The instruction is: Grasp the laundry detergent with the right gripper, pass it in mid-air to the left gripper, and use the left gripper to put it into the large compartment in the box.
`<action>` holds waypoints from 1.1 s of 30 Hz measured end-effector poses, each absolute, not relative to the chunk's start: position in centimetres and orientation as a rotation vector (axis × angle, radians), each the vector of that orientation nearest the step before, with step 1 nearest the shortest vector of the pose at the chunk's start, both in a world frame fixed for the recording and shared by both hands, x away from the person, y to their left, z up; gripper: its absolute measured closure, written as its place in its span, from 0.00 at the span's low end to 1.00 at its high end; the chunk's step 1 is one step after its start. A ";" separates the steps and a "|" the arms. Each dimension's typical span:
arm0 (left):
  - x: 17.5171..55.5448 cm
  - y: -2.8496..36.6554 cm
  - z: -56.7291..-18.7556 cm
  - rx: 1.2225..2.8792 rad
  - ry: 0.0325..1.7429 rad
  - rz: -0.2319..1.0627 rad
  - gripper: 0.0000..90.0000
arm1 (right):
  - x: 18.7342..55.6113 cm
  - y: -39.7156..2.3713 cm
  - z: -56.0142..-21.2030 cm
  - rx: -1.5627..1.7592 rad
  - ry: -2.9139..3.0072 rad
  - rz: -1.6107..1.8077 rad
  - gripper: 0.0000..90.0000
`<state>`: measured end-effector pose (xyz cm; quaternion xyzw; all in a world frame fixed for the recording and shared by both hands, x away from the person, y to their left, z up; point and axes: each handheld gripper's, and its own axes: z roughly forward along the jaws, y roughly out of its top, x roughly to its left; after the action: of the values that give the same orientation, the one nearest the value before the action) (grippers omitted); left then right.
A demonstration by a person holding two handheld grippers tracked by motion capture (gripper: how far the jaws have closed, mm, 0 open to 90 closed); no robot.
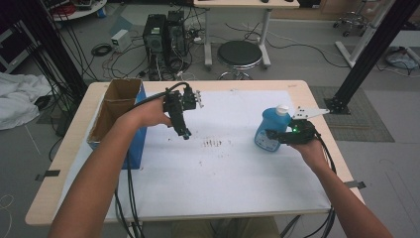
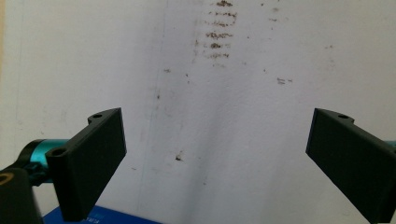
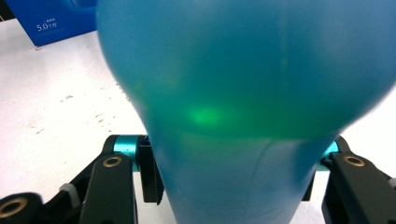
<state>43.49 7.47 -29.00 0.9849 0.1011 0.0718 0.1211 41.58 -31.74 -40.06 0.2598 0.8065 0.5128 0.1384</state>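
A blue bottle (image 1: 270, 130) of translucent plastic stands upright on the right part of the surface (image 1: 218, 168), with a rounded, bulbous body that narrows toward a small white cap (image 1: 282, 109) on top. In the right gripper view the bottle (image 3: 243, 93) looms close, smooth and glossy, with a soft green glow reflected on its skin, and its narrower part sits between the two black jaws.

The right gripper (image 1: 274, 135) is clamped on the bottle from the right side, its jaws pressed against the plastic on both sides; a green light shows on its body and a grey three-cornered plate juts out above it. The hand behind it comes in from the lower right.

The surface under the bottle is covered by a white, matte sheet, speckled in the middle with small brown stains (image 1: 213, 144) set in short rows. The same stains (image 2: 217, 35) appear in the left gripper view.

The left gripper (image 1: 185, 134) hangs above the sheet, well apart from the bottle, pointing down at it. Its flat, black, squared jaws stand wide with nothing between them.

At the left edge of the surface stands an open cardboard box (image 1: 119, 111), brown inside and blue outside, long and rectangular.
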 end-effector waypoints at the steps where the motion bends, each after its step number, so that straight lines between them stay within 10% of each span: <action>1: 43.5 7.5 -29.0 2.876 0.294 0.211 0.05 | 41.6 -31.7 -40.0 0.747 2.331 1.480 0.48; 33: 40.0 7.2 -25.3 2.829 0.258 0.266 0.05 | 36.2 -29.3 -32.4 0.524 2.532 1.478 0.50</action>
<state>39.96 7.23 -25.27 0.9812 0.0897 0.0922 0.1438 36.23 -29.25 -32.44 0.1753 0.8473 0.4947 0.0816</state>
